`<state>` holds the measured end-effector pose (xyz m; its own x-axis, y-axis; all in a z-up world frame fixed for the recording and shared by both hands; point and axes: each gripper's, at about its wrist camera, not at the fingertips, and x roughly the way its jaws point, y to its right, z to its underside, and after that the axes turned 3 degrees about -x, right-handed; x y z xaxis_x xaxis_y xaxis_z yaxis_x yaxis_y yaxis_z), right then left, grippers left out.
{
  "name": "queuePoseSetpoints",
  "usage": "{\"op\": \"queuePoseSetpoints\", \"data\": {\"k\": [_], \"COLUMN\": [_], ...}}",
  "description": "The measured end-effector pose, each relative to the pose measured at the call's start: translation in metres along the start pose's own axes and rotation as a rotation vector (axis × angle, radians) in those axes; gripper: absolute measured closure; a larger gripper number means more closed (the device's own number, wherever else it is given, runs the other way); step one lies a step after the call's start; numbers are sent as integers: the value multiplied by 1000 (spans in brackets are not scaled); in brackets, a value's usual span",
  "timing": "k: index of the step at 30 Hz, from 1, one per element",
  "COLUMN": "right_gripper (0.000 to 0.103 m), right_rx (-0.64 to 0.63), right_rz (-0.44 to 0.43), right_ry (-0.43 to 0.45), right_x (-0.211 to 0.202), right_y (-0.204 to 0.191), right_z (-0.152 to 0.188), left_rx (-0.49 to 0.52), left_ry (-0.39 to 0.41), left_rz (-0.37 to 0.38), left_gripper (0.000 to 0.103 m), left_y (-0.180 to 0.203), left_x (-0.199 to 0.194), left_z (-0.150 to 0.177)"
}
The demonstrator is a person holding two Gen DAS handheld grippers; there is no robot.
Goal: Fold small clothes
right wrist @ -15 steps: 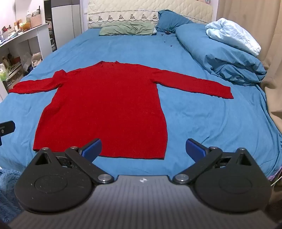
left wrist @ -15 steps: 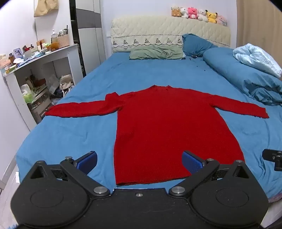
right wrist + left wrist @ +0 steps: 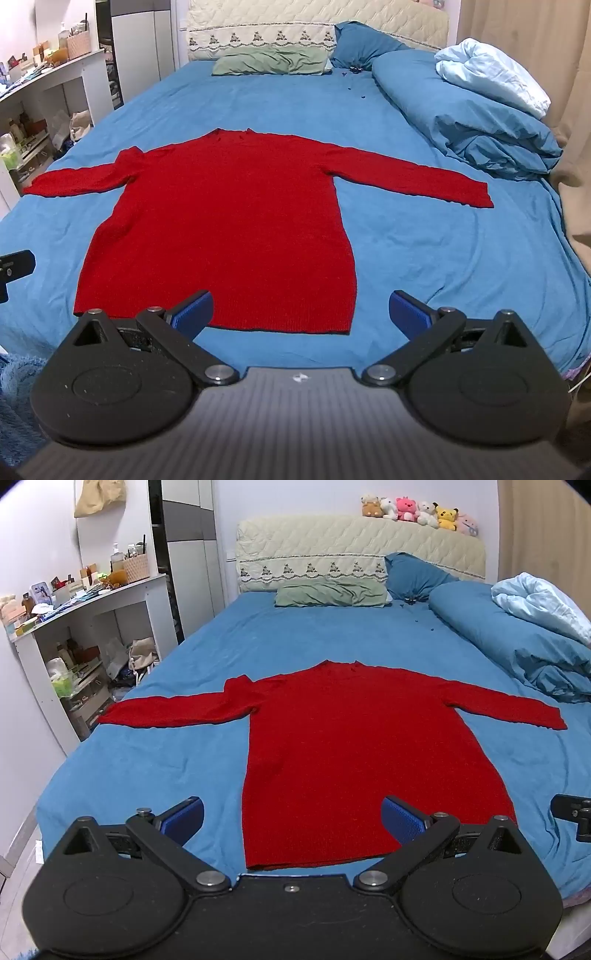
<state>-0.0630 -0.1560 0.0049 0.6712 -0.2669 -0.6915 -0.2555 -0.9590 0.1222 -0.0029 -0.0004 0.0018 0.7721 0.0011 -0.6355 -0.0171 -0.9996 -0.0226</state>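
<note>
A red long-sleeved sweater [image 3: 351, 746] lies flat on the blue bed sheet [image 3: 147, 768], both sleeves spread out sideways, hem toward me. It also shows in the right wrist view [image 3: 229, 221]. My left gripper [image 3: 291, 818] is open and empty, held above the hem's left part. My right gripper [image 3: 301, 312] is open and empty, above the hem's right corner. The right gripper's edge shows at the far right of the left wrist view [image 3: 572, 816].
A rolled blue duvet [image 3: 517, 646] with a pale blue blanket lies along the bed's right side. A green pillow [image 3: 328, 594] and a blue pillow sit at the headboard. A cluttered white shelf unit [image 3: 85, 627] stands left of the bed.
Both grippers have shifted very slightly; the sweater has not moved and both jaws stay open.
</note>
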Motion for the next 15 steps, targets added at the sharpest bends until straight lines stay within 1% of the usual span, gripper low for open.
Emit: {"op": "queuePoseSetpoints", "data": {"k": [15], "right_gripper": [0], "right_rx": [2], "right_rz": [-9], "right_ry": [2], "right_x": [-2], "right_y": [-1], "right_z": [-1], "left_rx": [3], "left_ry": [4], "left_rz": [-3], "left_gripper": [0], "left_y": [1], "left_x": [-1], "left_z": [0]}}
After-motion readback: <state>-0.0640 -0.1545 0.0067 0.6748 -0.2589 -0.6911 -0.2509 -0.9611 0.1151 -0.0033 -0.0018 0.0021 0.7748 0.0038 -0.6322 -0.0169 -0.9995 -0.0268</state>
